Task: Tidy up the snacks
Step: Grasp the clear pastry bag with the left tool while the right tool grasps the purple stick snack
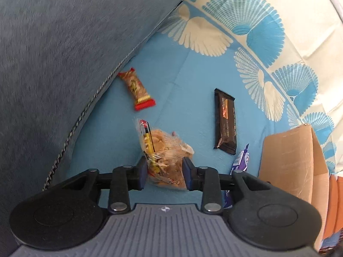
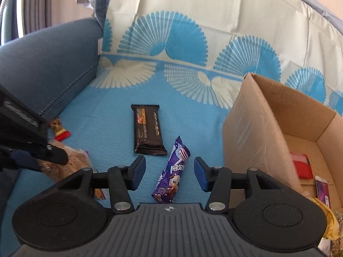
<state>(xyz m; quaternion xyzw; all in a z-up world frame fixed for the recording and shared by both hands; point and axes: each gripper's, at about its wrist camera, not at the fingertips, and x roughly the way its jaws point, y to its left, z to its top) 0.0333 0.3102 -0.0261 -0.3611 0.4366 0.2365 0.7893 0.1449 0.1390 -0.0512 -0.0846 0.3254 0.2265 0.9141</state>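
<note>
My left gripper (image 1: 165,171) is shut on a clear bag of tan snacks (image 1: 165,150), its blue pads pressing both sides of the bag. In the right wrist view the same bag (image 2: 72,156) shows at the left, under one of the left gripper's fingers (image 2: 56,155). My right gripper (image 2: 169,172) is open over a purple candy packet (image 2: 171,171), which lies between its pads without touching them. A black bar (image 2: 148,128) lies just beyond it. A red-and-gold bar (image 1: 137,90) lies near the armrest. An open cardboard box (image 2: 257,117) stands to the right.
A blue sofa armrest (image 1: 53,64) rises on the left. The snacks lie on a blue cloth with fan patterns (image 2: 107,117) draped up the backrest. The box holds a red packet (image 2: 302,165), a pink packet (image 2: 322,189) and a yellow wrapper (image 2: 328,218).
</note>
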